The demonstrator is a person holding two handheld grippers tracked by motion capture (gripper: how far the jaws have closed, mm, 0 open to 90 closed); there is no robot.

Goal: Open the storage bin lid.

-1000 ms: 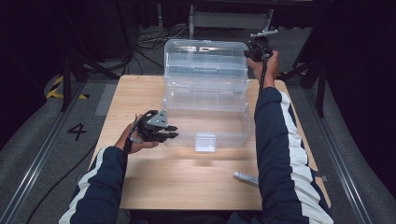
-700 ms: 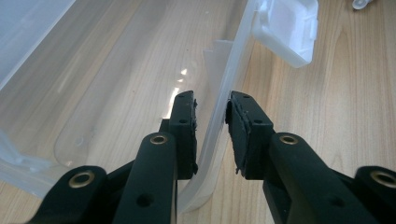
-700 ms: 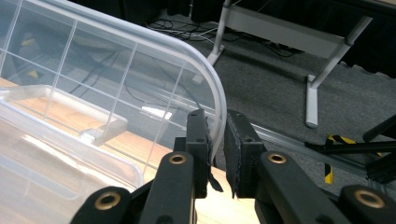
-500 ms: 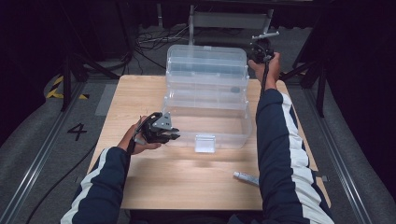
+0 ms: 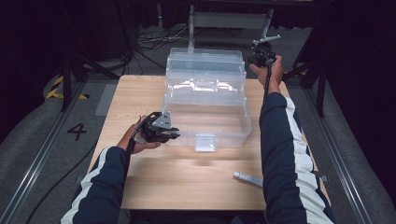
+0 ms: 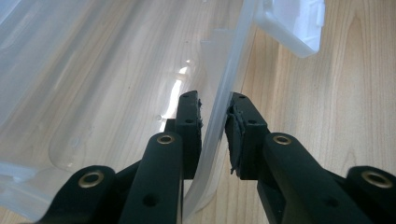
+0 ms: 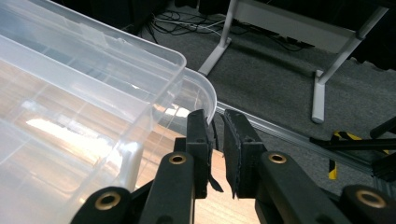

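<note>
Already the clear toolbox (image 5: 205, 109) stands open mid-table — left gripper (image 6: 215, 121) pinches its front wall, right gripper (image 7: 215, 135) stands narrowly parted beside the lid's corner; tube (image 5: 248, 178) waits outside.

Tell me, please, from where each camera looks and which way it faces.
High view: above the person's side, facing forward and down on the table; forearms, left gripper, right gripper.
Left gripper view: along its jaws astride the clear box wall.
Right gripper view: along its jaws at the box's far rim.
All share the box.
</note>
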